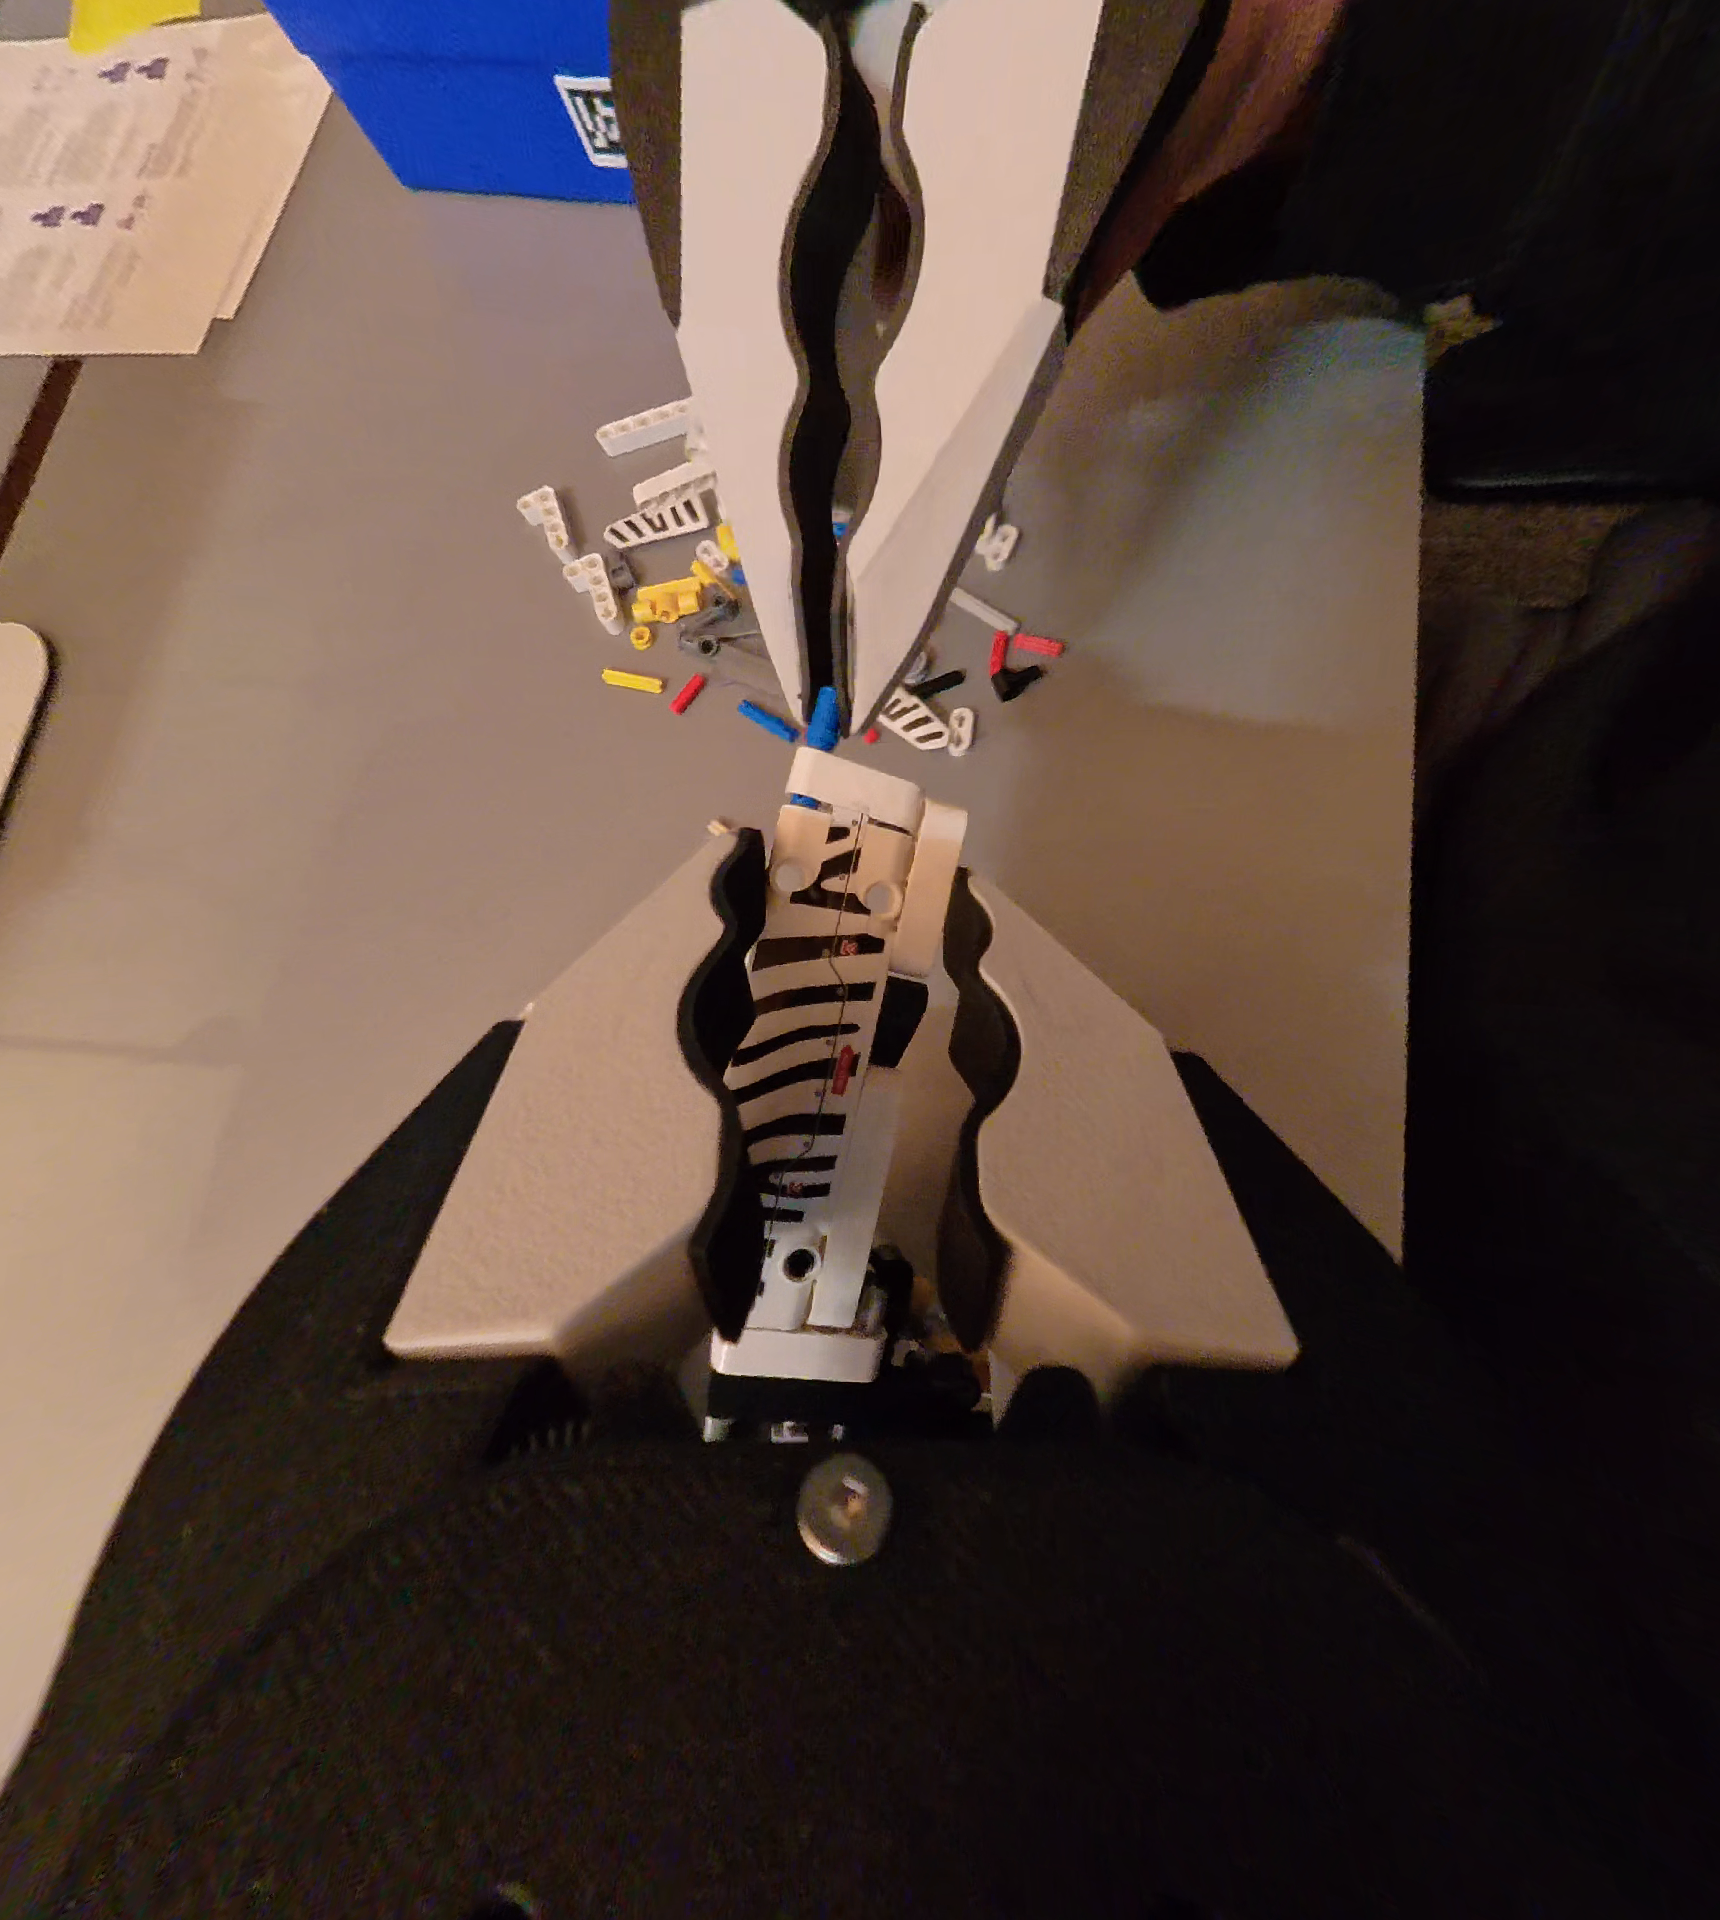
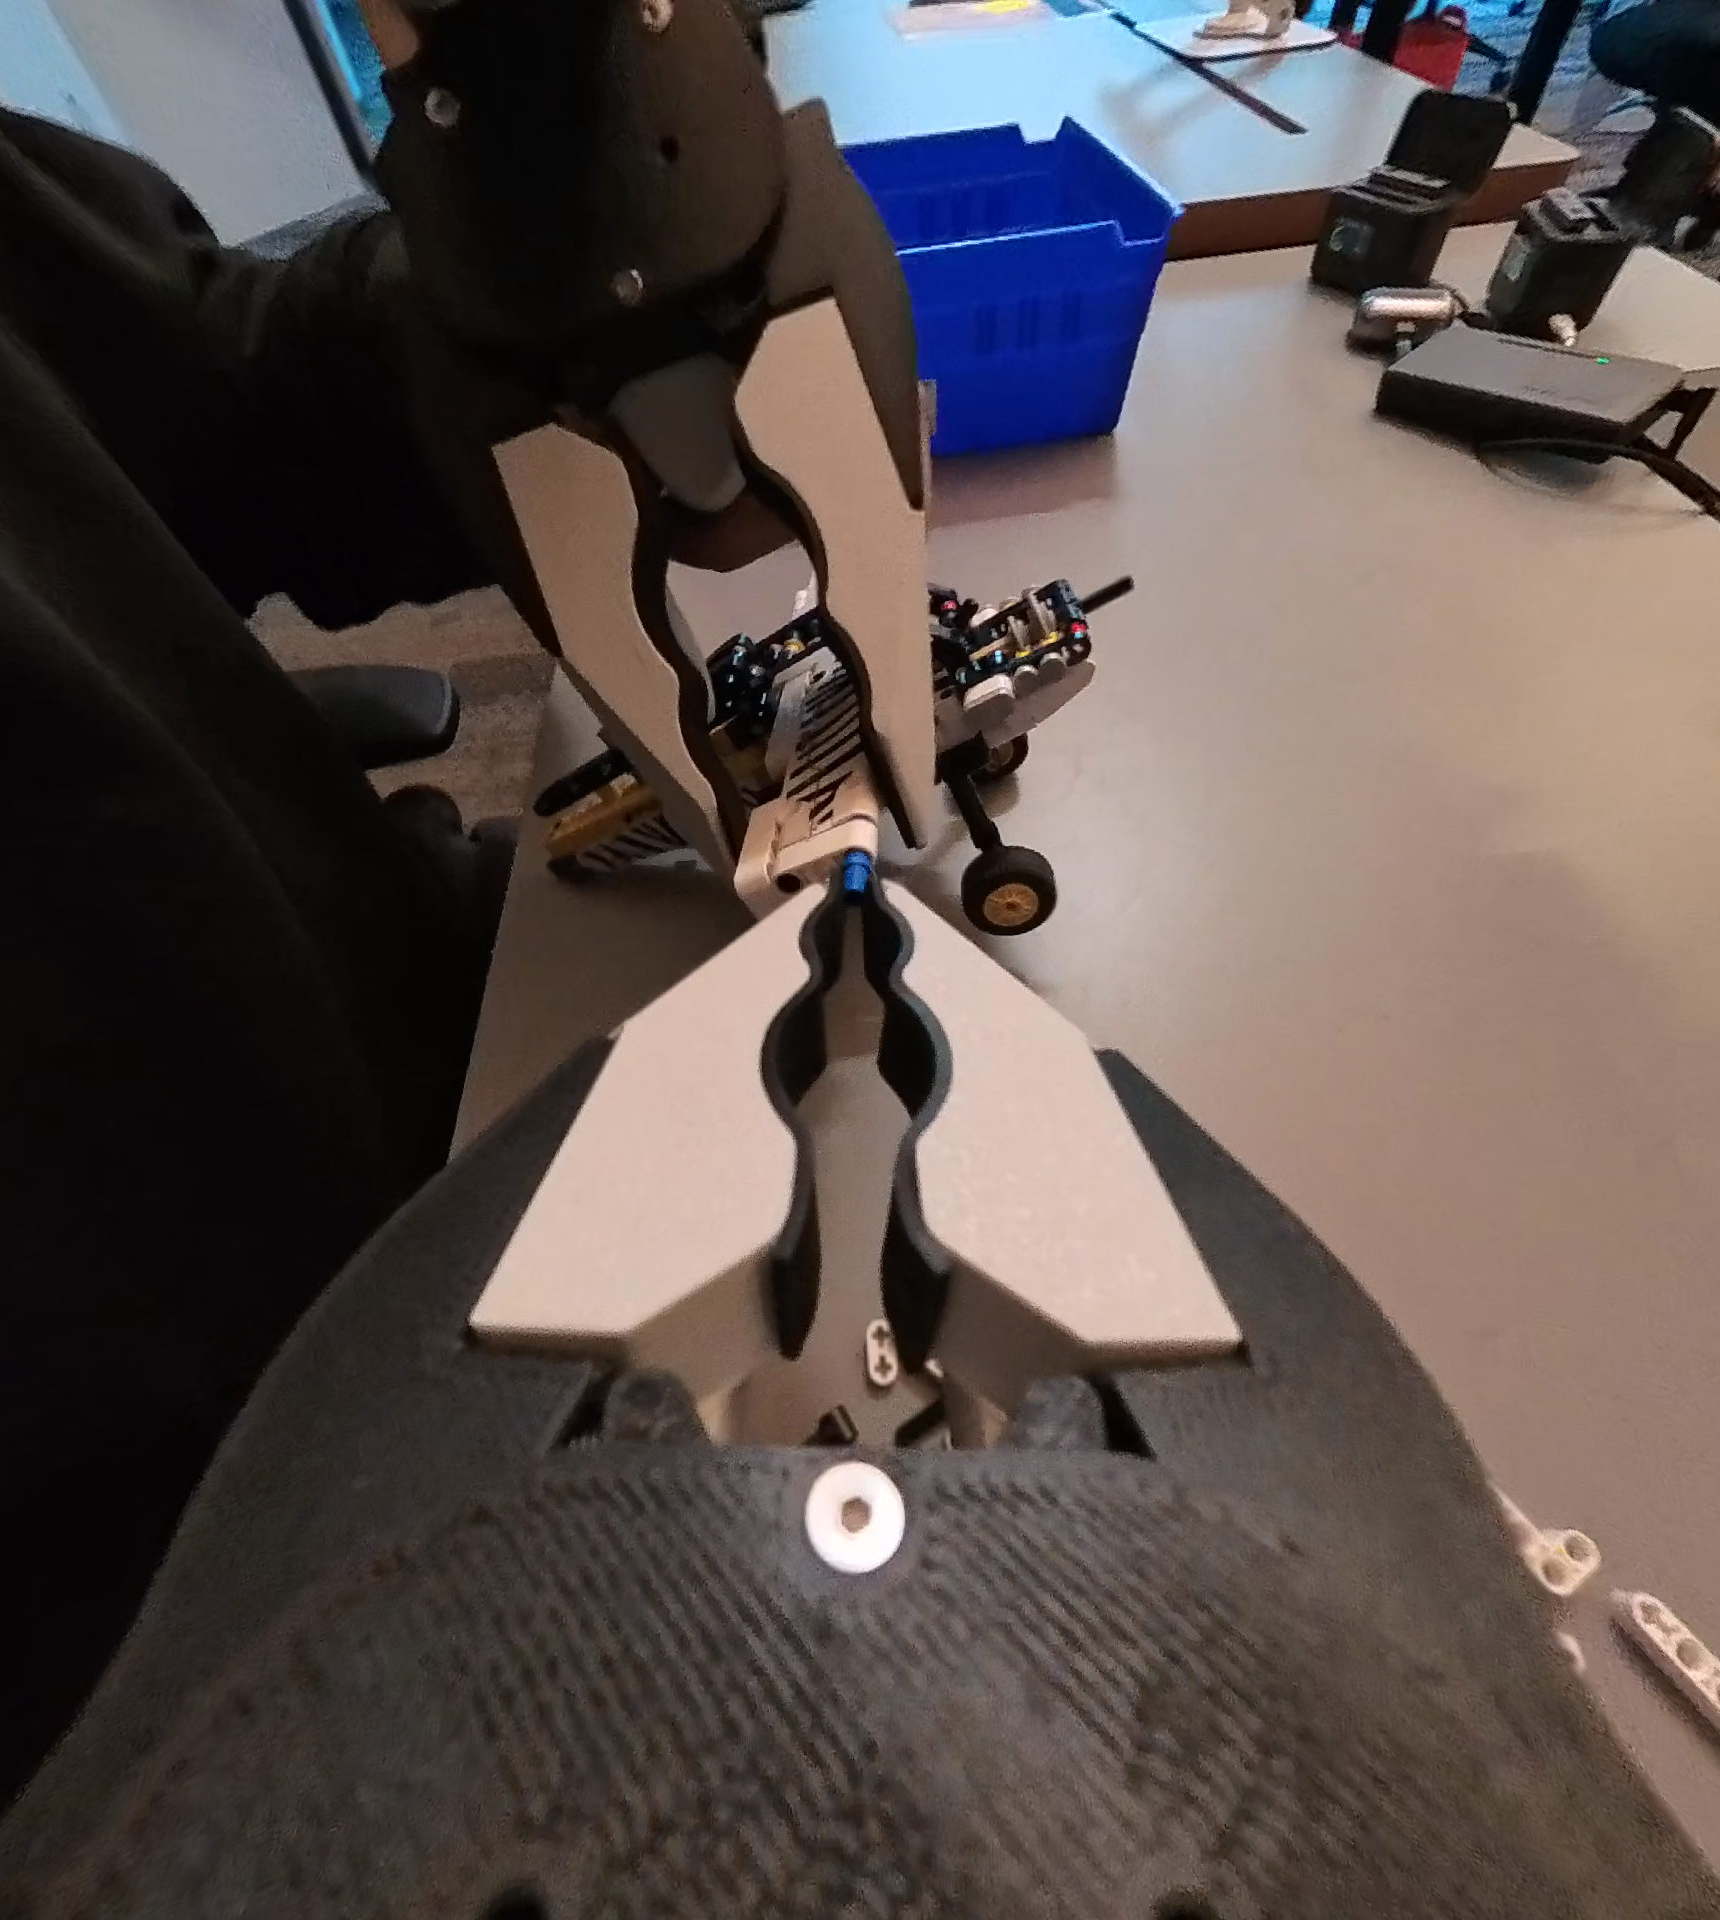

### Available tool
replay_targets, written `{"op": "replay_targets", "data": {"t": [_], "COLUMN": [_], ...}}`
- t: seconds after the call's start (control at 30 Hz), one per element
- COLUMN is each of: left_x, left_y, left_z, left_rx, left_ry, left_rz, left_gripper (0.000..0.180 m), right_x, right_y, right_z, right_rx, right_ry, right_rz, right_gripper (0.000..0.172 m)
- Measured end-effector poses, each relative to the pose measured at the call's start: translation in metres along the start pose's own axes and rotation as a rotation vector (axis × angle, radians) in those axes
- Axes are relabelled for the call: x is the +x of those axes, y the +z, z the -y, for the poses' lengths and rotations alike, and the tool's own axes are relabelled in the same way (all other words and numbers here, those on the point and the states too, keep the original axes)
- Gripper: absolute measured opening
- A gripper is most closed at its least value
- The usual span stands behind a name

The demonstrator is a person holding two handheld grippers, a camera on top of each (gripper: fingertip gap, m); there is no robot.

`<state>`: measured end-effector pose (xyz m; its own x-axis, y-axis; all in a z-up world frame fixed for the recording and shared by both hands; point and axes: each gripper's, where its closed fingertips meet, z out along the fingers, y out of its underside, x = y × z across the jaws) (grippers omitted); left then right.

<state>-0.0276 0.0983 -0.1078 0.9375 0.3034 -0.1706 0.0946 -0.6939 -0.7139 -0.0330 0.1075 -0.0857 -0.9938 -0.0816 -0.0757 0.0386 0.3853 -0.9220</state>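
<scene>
My left gripper [image 1: 851, 862] is shut on a brick-built model [image 1: 814, 1039] with a white, black-striped panel, its pads pressing on both sides. My right gripper [image 1: 828, 717] comes in from the top of the left wrist view, shut on a small blue pin [image 1: 821, 717]. The pin's free end meets the white beam [image 1: 856, 784] at the model's front end. In the right wrist view my right gripper [image 2: 851, 906] holds the blue pin [image 2: 853, 873] against the white beam end [image 2: 794, 847]. There the left gripper [image 2: 825, 831] grips the model from above.
Loose small bricks and pins [image 1: 669, 582] lie scattered on the grey table [image 1: 316, 727]. A blue bin [image 2: 1022, 281] stands behind, papers [image 1: 77, 197] at far left. The model's wheel [image 2: 1007, 894] sticks out right. Black devices [image 2: 1531, 384] and white beams [image 2: 1718, 1694] lie to the right. Left and right tips are no more than a few centimetres apart.
</scene>
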Motion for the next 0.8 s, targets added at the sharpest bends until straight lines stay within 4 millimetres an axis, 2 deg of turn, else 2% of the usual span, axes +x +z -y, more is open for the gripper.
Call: {"op": "replay_targets", "data": {"t": [0.13, 0.3, 0.33, 0.37, 0.43, 0.5, 0.6, 0.63, 0.67, 0.7, 0.8], "left_x": [0.005, 0.009, 0.011, 0.003, -0.014, -0.019, -0.021, -0.02, -0.018, -0.016, -0.009], "left_y": [0.001, 0.004, 0.004, -0.001, -0.02, -0.029, -0.018, -0.013, -0.01, -0.007, -0.004], "left_z": [0.003, 0.001, 0.001, -0.008, -0.016, -0.016, -0.014, -0.014, -0.014, -0.015, -0.016], "left_rx": [0.001, -0.015, -0.02, -0.061, -0.035, -0.02, -0.054, -0.055, -0.056, -0.06, -0.086], "left_ry": [0.014, 0.028, 0.031, 0.041, -0.013, -0.054, -0.02, -0.015, -0.014, -0.011, 0.018], "left_rz": [-0.019, -0.039, -0.043, -0.001, 0.027, 0.013, 0.026, 0.018, 0.008, -0.003, -0.016], "left_gripper": [0.035, 0.035, 0.034, 0.035, 0.032, 0.033, 0.033, 0.033, 0.032, 0.032, 0.032], "right_x": [-0.004, -0.009, -0.003, 0.011, 0.022, 0.023, 0.021, 0.02, 0.017, 0.011, -0.007], "right_y": [-0.004, -0.008, -0.015, -0.032, -0.069, -0.079, -0.059, -0.049, -0.038, -0.026, 0.0], "right_z": [-0.002, -0.01, -0.016, -0.023, -0.021, -0.02, -0.016, -0.015, -0.013, -0.01, 0.001], "right_rx": [-0.012, -0.089, -0.123, -0.144, -0.04, 0.016, 0.051, 0.064, 0.085, 0.103, 0.158], "right_ry": [0.008, -0.074, -0.089, -0.088, 0.0, 0.031, -0.043, -0.073, -0.098, -0.119, -0.129], "right_rz": [0.04, 0.002, -0.042, -0.115, -0.157, -0.185, -0.248, -0.269, -0.27, -0.25, -0.124], "right_gripper": [0.001, 0.0, 0.0, 0.0, 0.0, 0.0, 0.0, 0.006, 0.021, 0.026, 0.023]}}
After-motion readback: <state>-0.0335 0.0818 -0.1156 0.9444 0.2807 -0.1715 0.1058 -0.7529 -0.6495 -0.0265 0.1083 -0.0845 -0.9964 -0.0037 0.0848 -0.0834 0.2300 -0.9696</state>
